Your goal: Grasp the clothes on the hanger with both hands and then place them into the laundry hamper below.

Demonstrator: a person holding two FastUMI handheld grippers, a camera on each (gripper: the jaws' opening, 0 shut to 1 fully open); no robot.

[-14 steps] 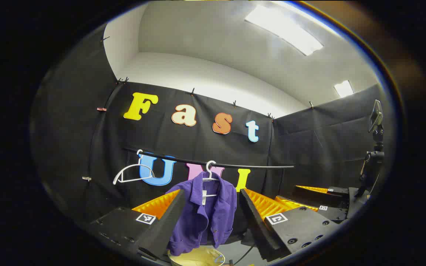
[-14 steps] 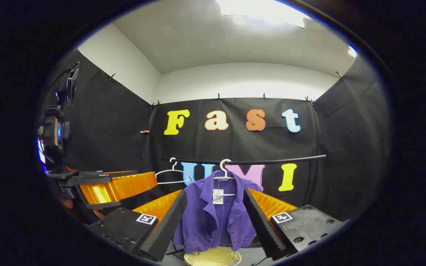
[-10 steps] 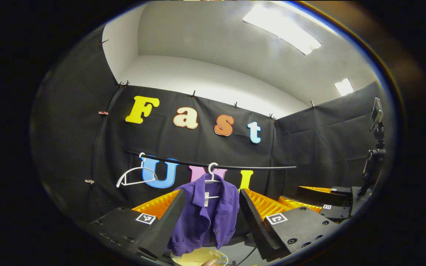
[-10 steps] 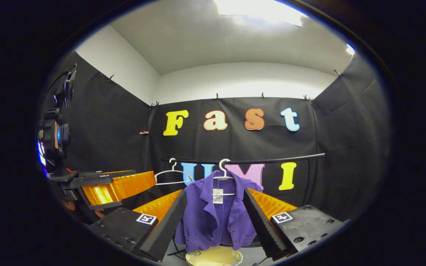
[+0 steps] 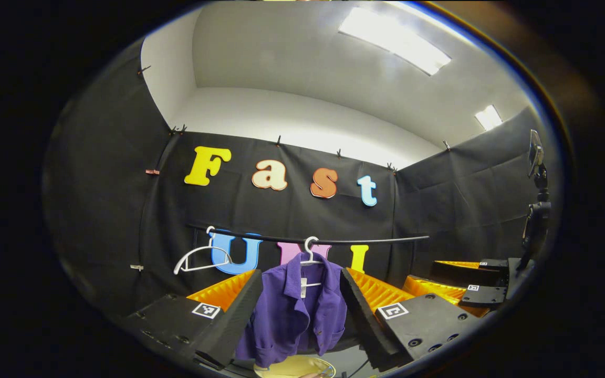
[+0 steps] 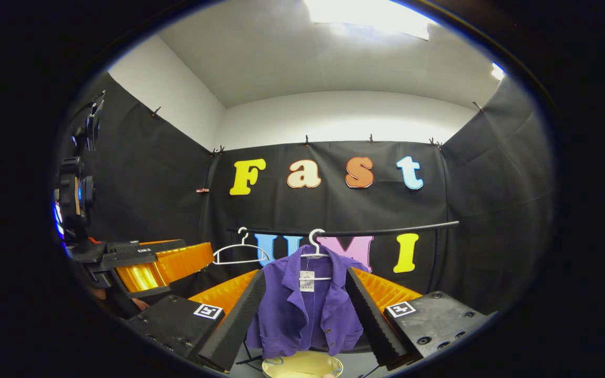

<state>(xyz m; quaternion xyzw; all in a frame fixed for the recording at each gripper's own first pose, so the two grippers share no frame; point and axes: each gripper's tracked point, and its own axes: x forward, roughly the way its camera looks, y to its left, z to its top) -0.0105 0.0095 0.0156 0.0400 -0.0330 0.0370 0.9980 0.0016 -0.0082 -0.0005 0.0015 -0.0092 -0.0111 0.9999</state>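
A purple jacket (image 5: 294,317) (image 6: 308,310) hangs on a white hanger (image 5: 310,251) (image 6: 315,244) from a black rail (image 5: 376,240) (image 6: 397,229). Below it shows the pale yellow rim of the laundry hamper (image 5: 294,367) (image 6: 302,365). My left gripper (image 5: 300,307) is open, well short of the jacket, which shows in the gap between its fingers (image 5: 239,315). My right gripper (image 6: 305,307) is open too, the jacket framed between its fingers (image 6: 368,315) at a distance. The left gripper (image 6: 160,262) also appears at the left of the right gripper view, and the right gripper (image 5: 455,278) at the right of the left gripper view.
An empty white hanger (image 5: 200,257) (image 6: 239,252) hangs on the rail to the left of the jacket. A camera on a stand (image 5: 536,210) (image 6: 76,194) stands at the booth's side. Black cloth walls close in the booth.
Both views have shifted slightly: the jacket and rail sit a little lower and to the right in the left gripper view. The jacket still hangs; both grippers stay open.
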